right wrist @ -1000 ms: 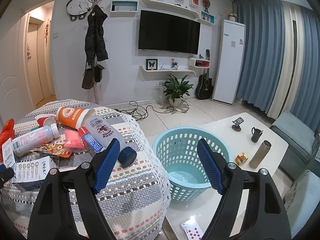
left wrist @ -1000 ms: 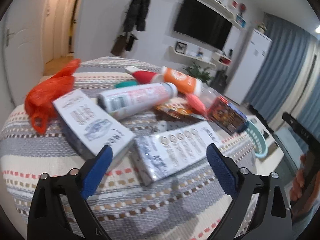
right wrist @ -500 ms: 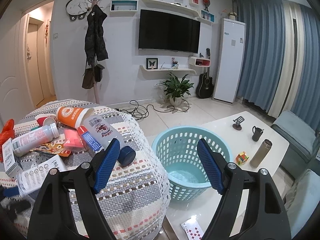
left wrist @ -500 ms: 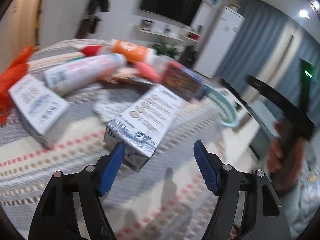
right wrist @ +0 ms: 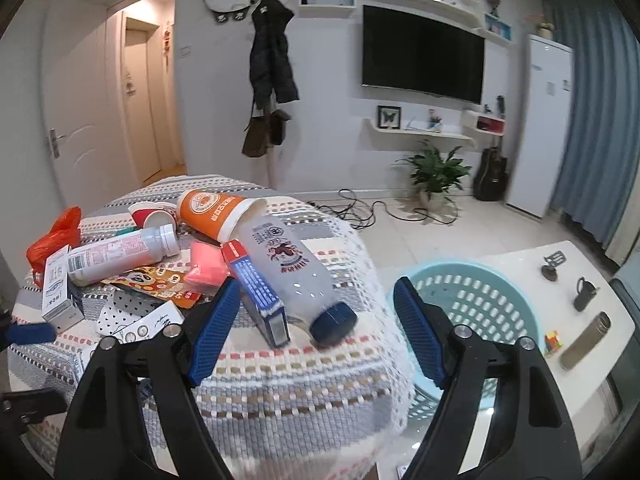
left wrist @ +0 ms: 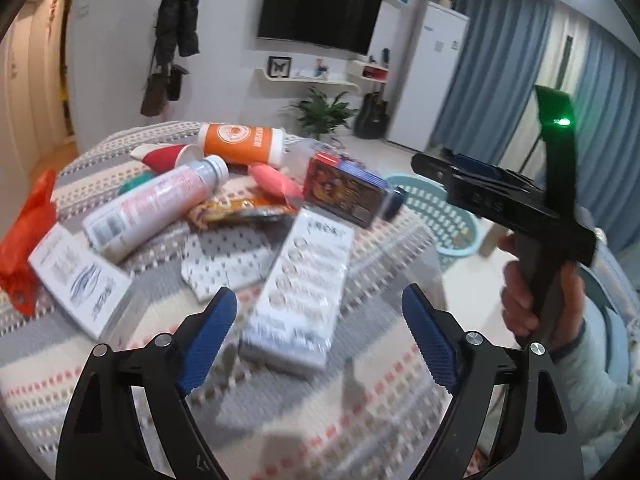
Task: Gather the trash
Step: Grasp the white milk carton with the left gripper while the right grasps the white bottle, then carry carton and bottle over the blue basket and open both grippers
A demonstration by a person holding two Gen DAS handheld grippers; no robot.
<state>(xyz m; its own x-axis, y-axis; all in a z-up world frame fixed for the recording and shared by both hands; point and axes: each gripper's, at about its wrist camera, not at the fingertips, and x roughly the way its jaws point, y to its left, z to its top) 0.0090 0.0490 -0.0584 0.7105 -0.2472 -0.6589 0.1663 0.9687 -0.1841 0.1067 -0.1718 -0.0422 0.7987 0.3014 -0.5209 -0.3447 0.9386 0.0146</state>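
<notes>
**A:** ok so how much room is there to work with? Going left to right on the counter, the woven striped cloth with its lacy edge drops off right after the clear bottle, whose blue cap sits near that rim. Just past the drop is the teal plastic basket, slotted walls, nothing visible in it, standing low on a glossy white table.

**B:** yeah, the near strip of cloth is bare, all the trash is piled further back. Far left a crinkly orange bag, then a flat white carton, a white cylinder bottle on its side, and the long white box straight ahead of the left gripper.

**A:** left gripper is spreading apart, nothing between its blue ribbed pads, box lies just beyond them.

**B:** right gripper is narrowing but not clamped on anything. The blue carton and that bottle's cap lie between its fingers in view, not touched as far as I can see.
</notes>
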